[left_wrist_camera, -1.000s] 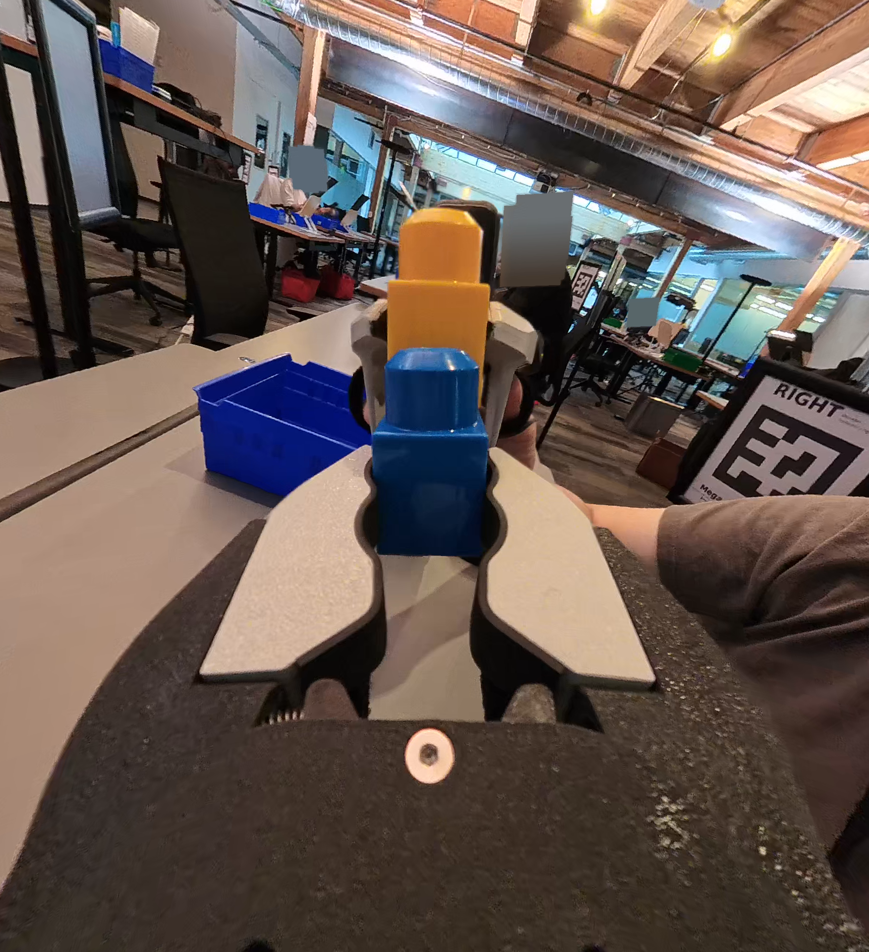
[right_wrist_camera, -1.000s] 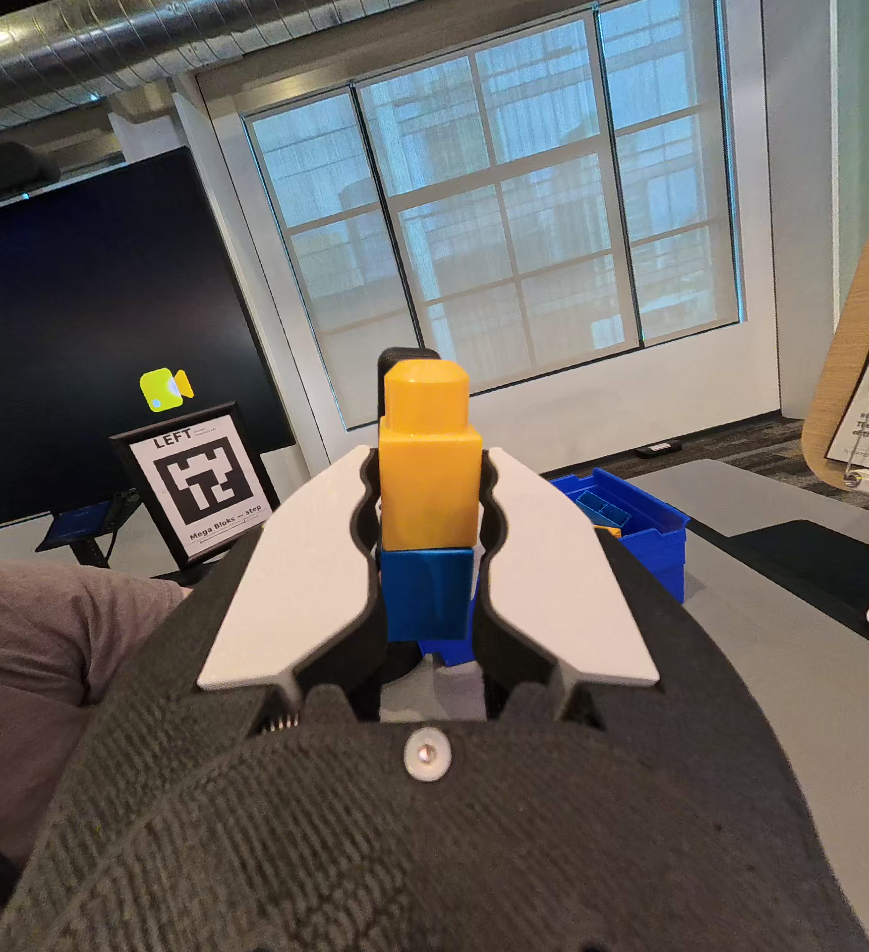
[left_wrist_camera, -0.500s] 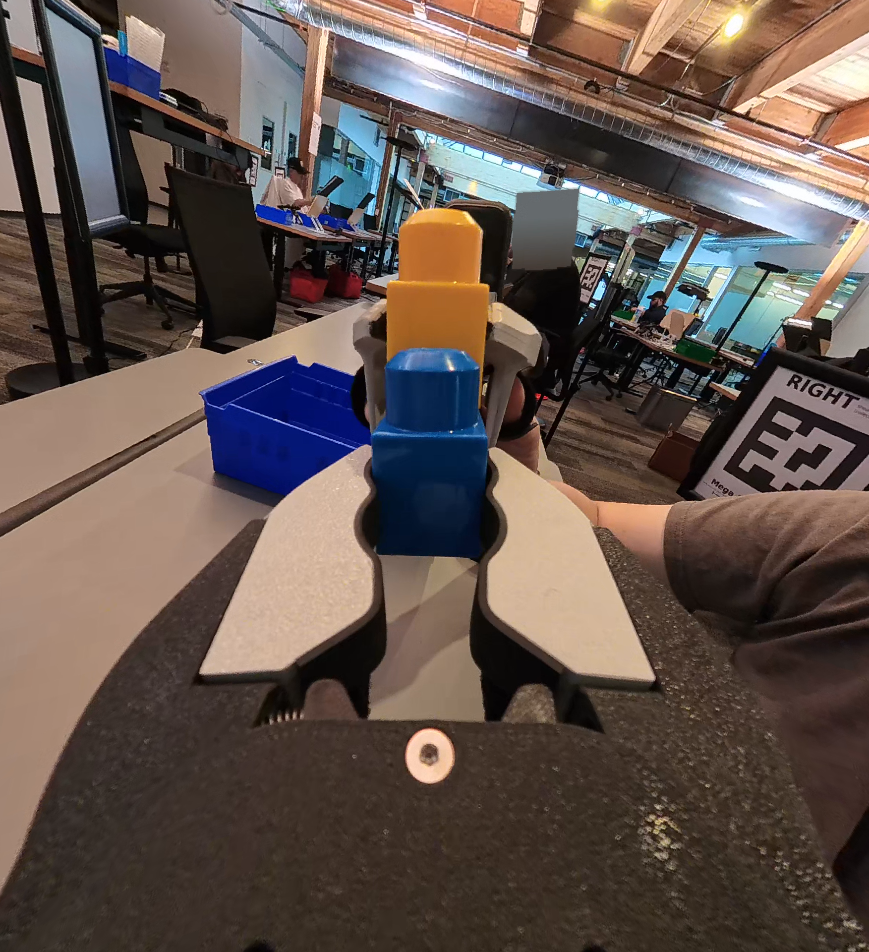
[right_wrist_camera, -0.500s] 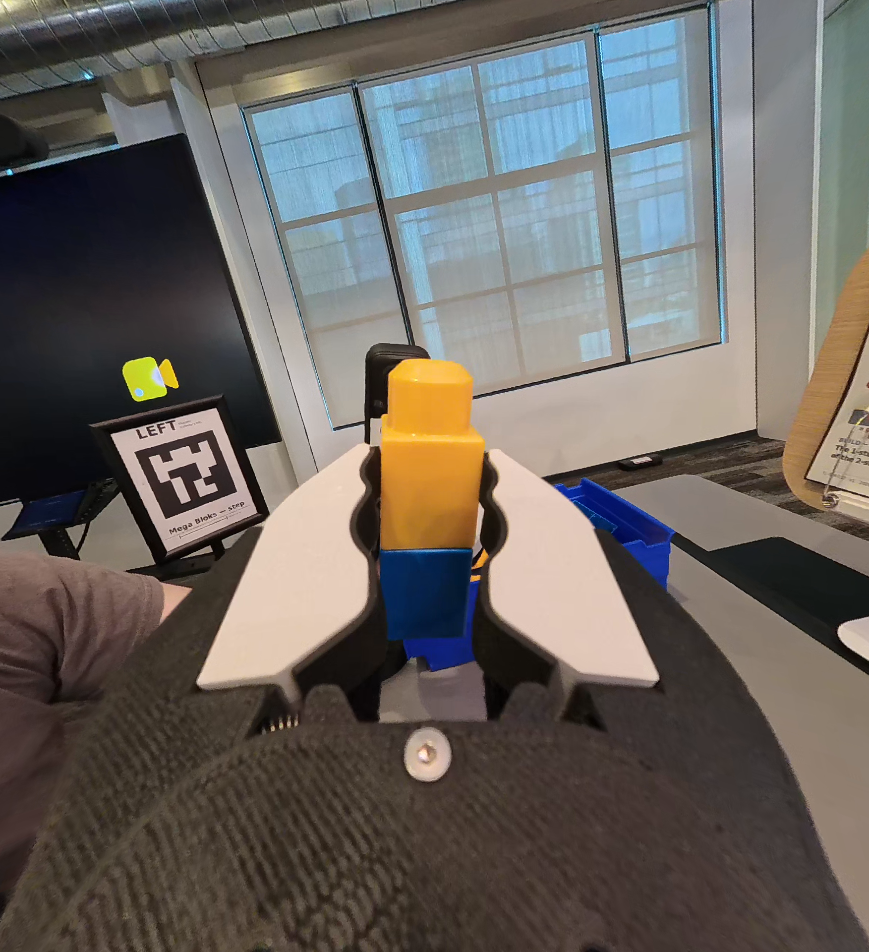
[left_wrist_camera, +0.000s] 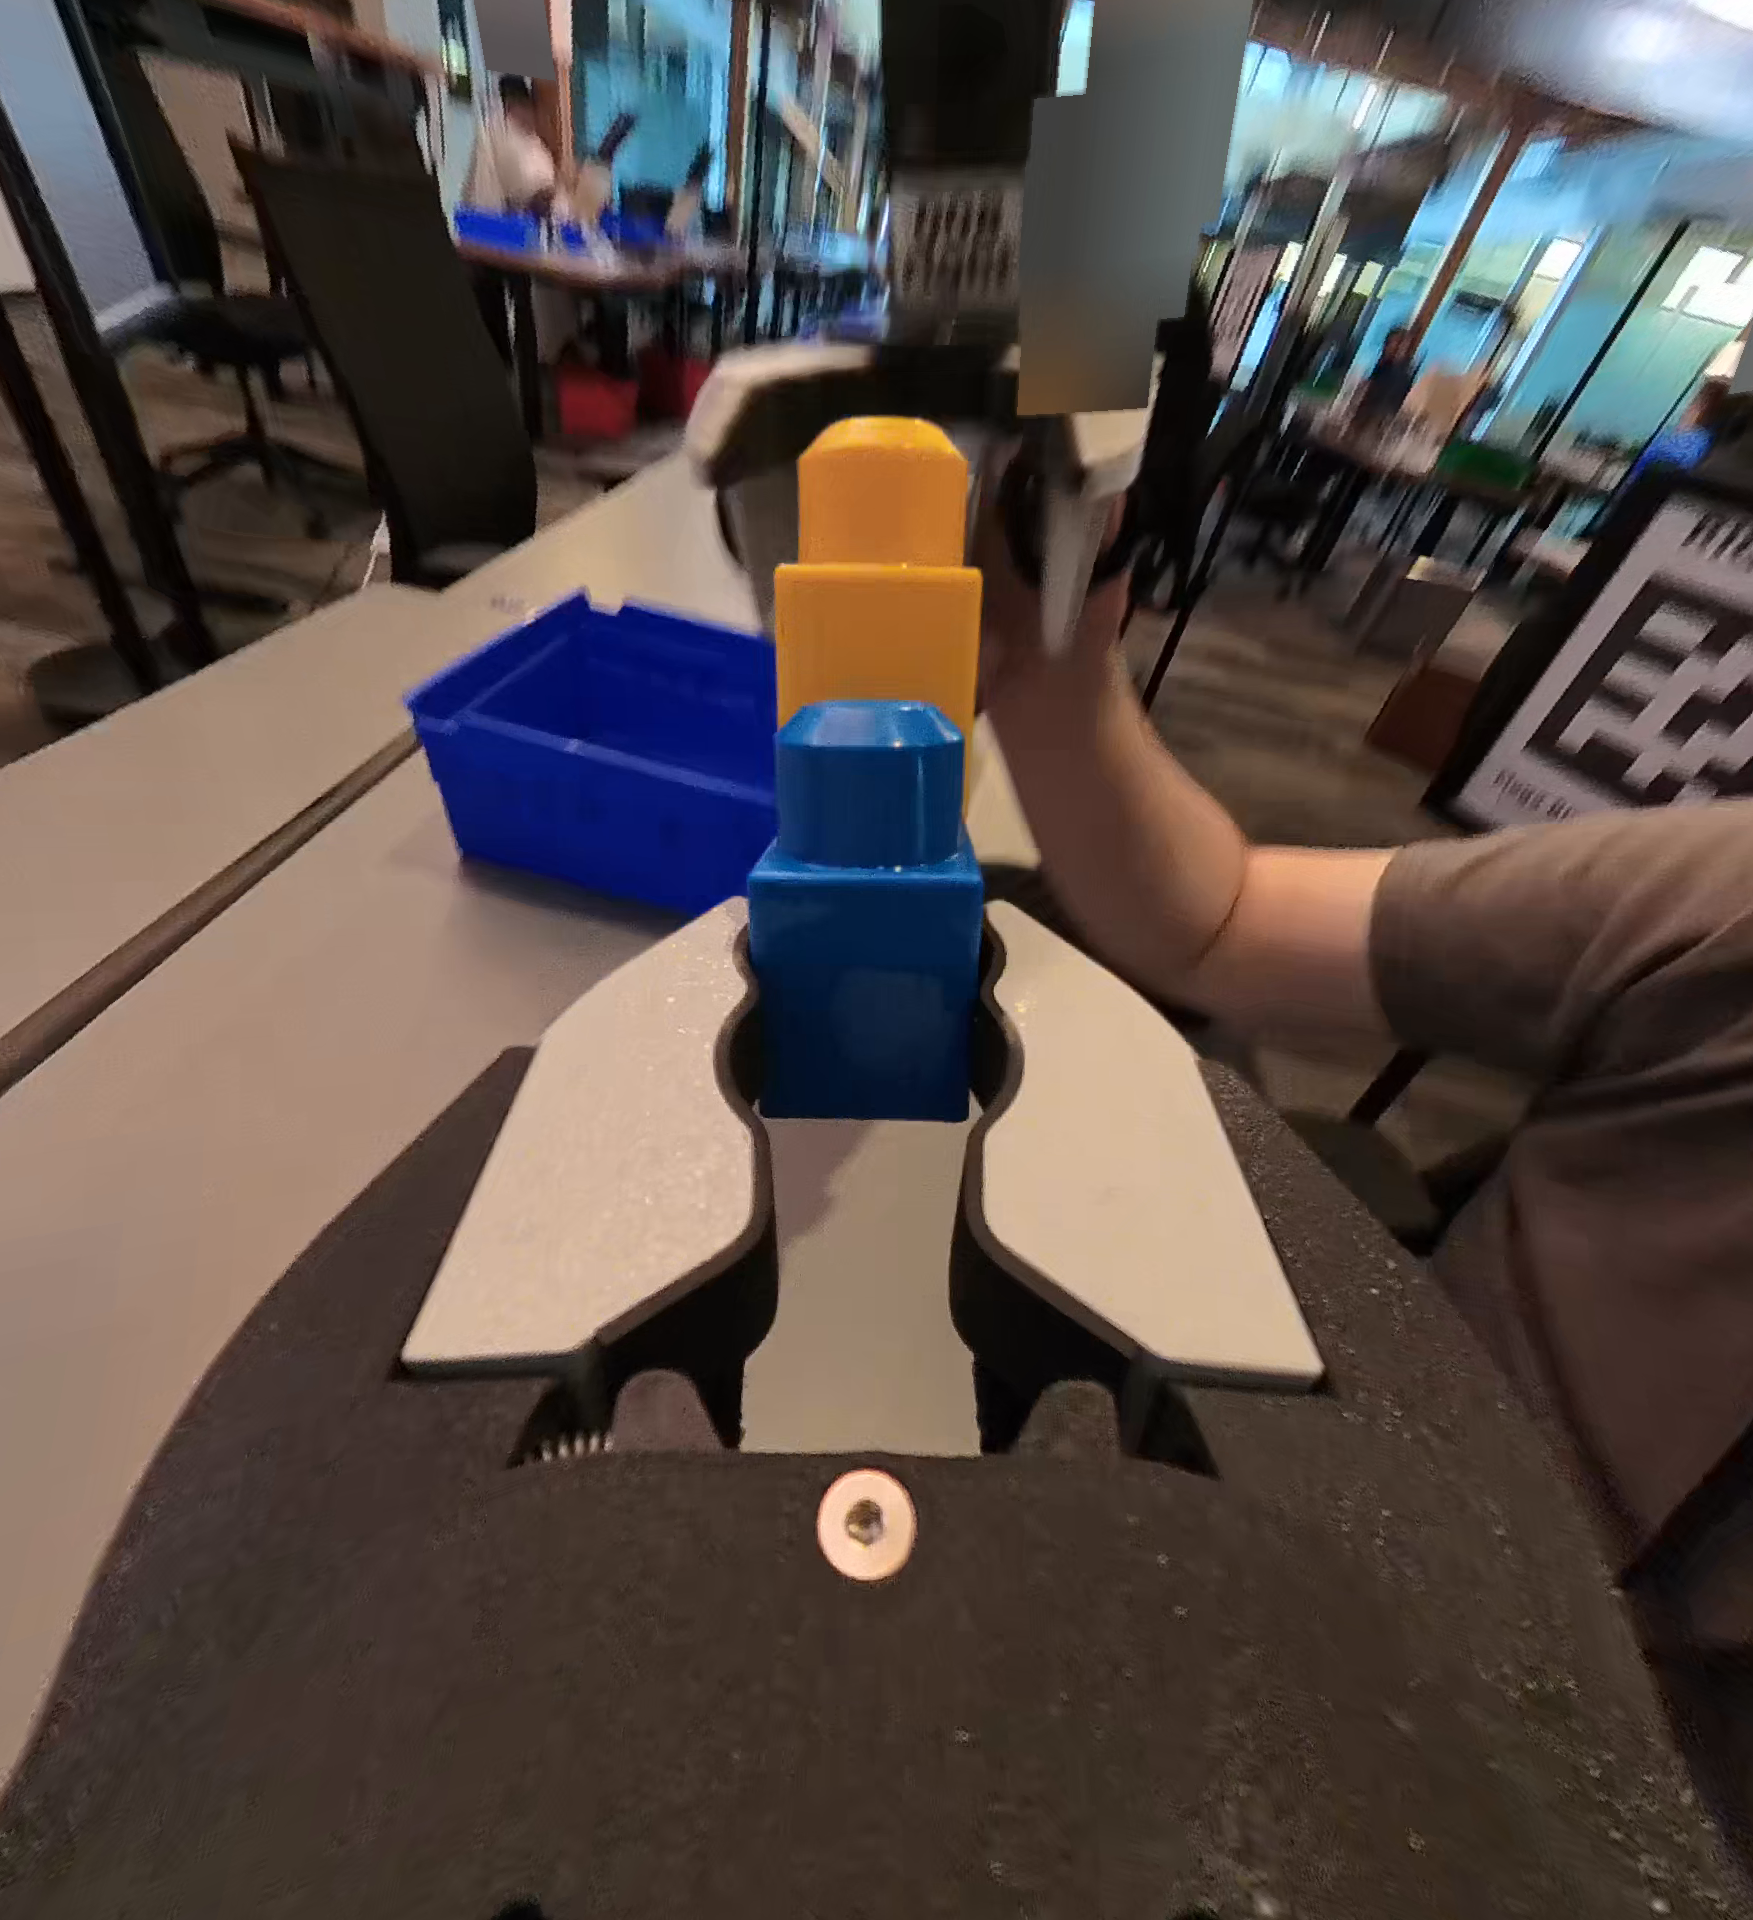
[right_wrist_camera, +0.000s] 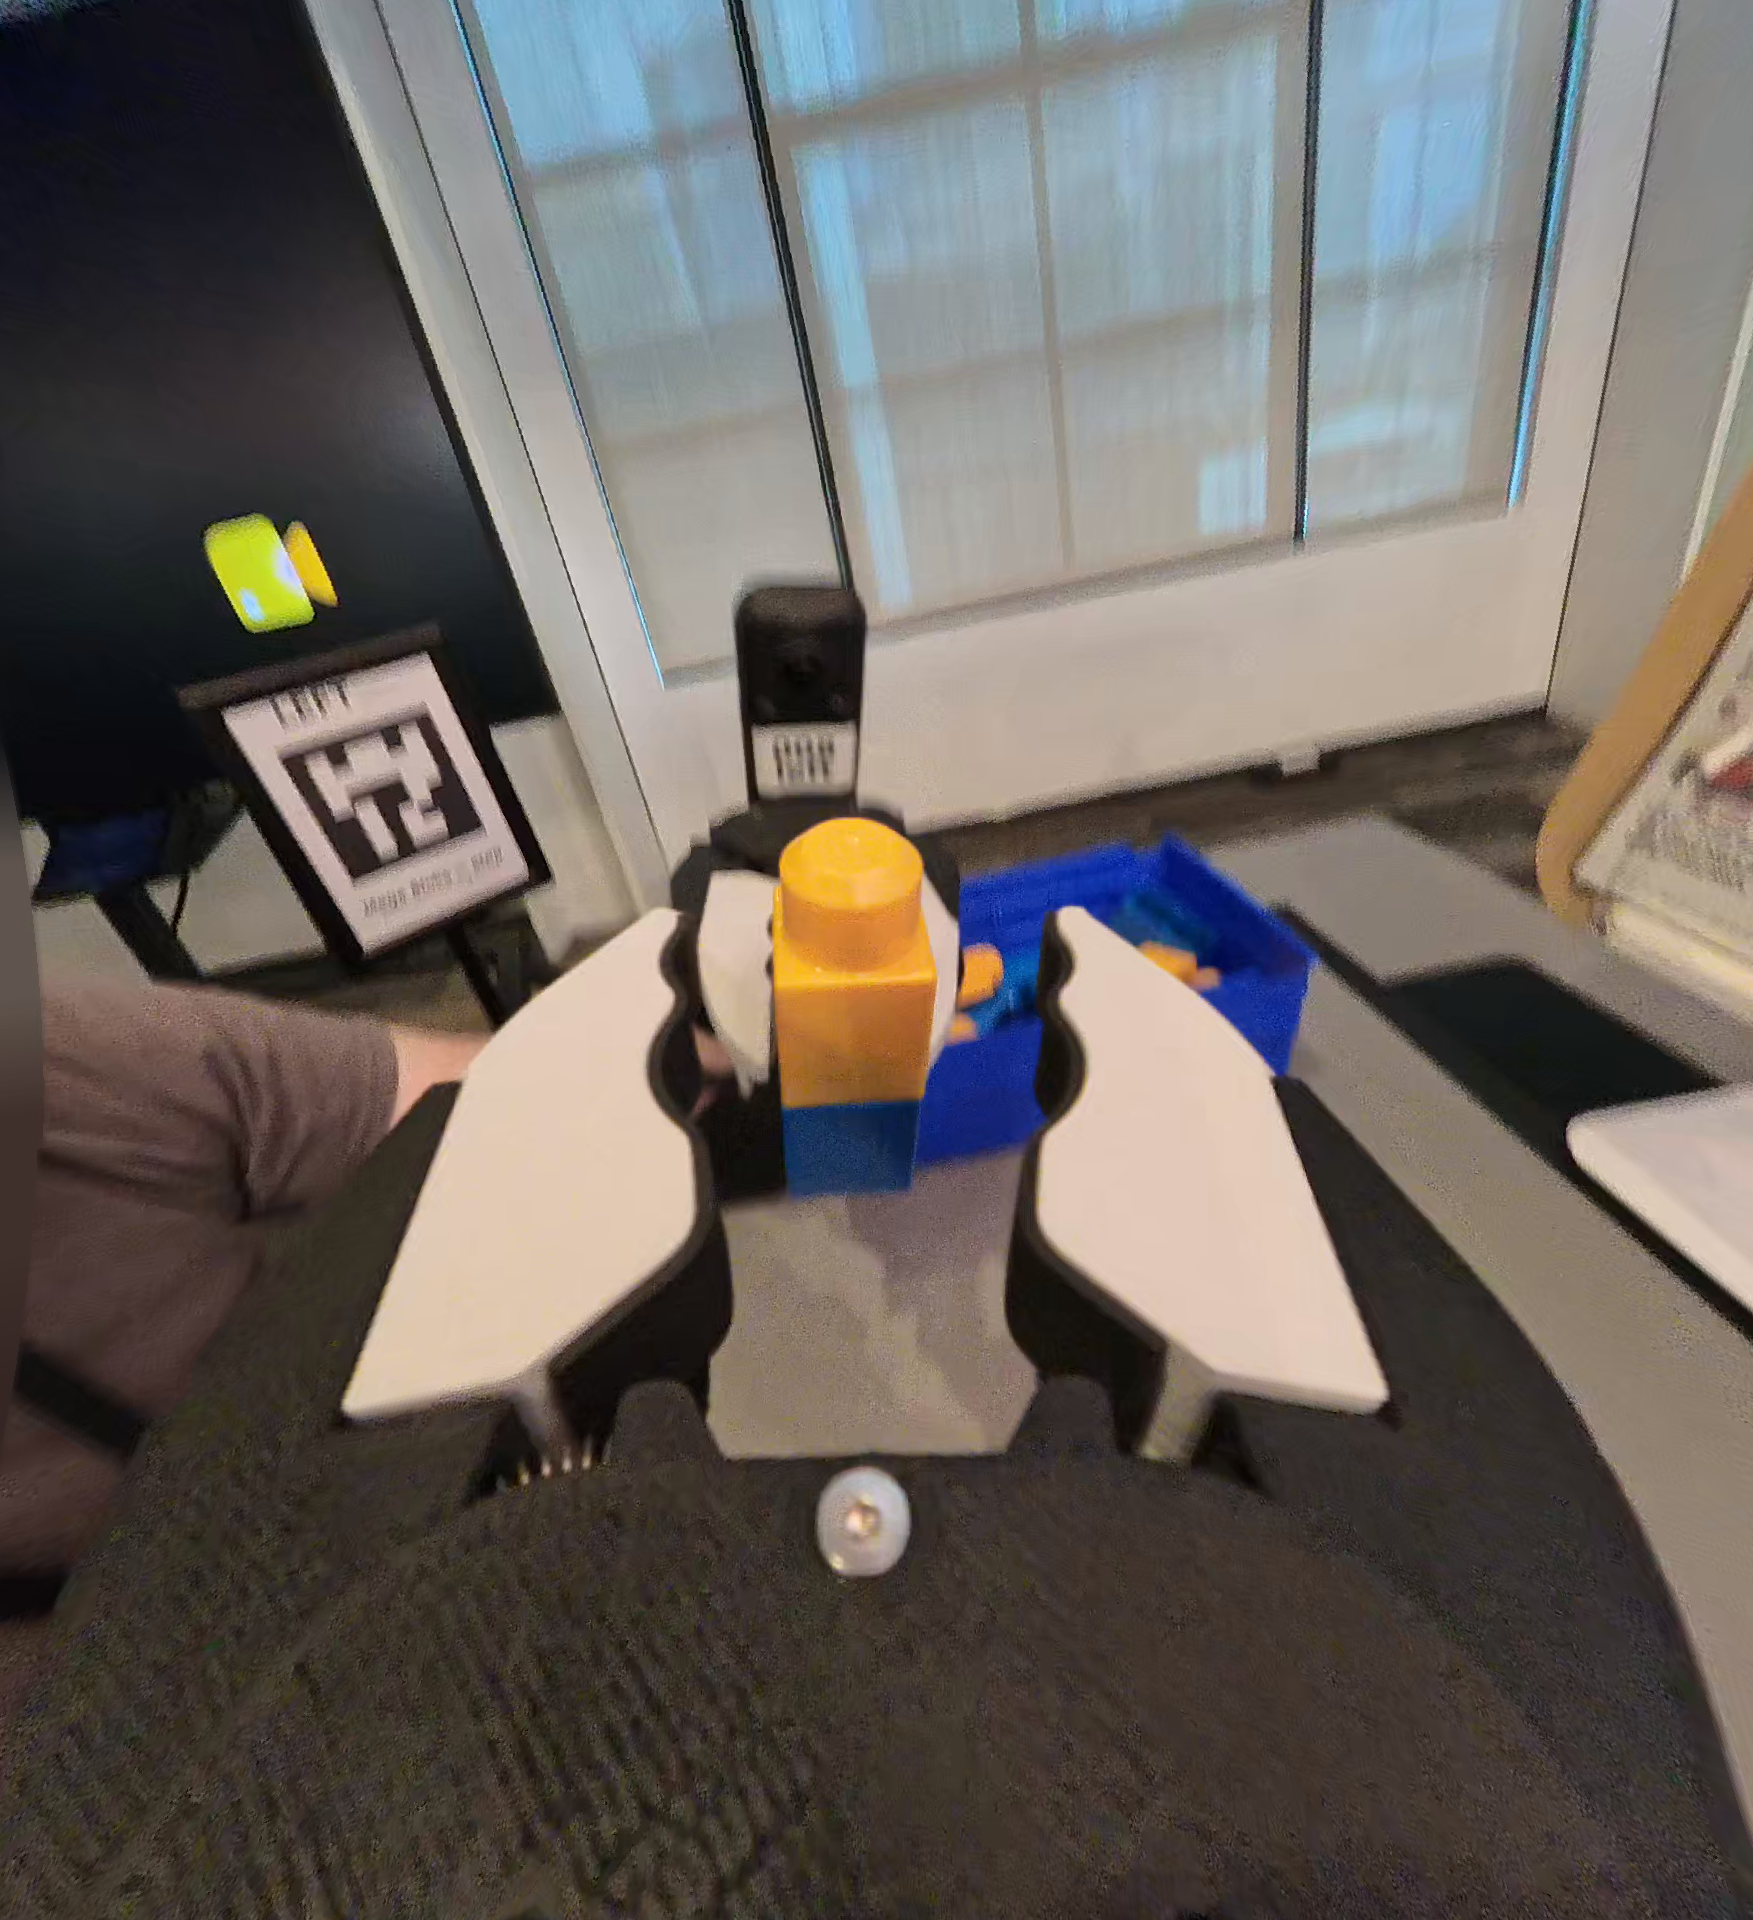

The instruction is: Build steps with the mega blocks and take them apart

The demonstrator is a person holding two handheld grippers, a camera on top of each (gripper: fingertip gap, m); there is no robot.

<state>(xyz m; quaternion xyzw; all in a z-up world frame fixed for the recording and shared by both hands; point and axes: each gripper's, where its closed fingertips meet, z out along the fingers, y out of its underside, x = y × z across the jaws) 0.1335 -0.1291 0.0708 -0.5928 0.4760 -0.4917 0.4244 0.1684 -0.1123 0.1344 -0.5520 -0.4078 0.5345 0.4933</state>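
A two-stud blue block with a yellow block stacked on its far stud forms a step. My left gripper is shut on the blue block's near end, low over the grey table. In the right wrist view the yellow block sits on the blue block. My right gripper is open, with its jaws apart on either side and not touching the blocks. The left gripper's white fingers show behind the stack. In the left wrist view the right gripper's grey finger is blurred beyond the yellow block.
A blue bin stands on the table just beyond the stack; it holds several loose blocks. A person's forearm reaches in from the right. A black mat, a white object and a wooden-edged board lie to the right. The left gripper's tips are roughly 8 centimeters from the right gripper's.
My right gripper has opened, let go of the yellow block and drawn back from it. The left gripper still holds the blue block. Both views have tilted and blurred.
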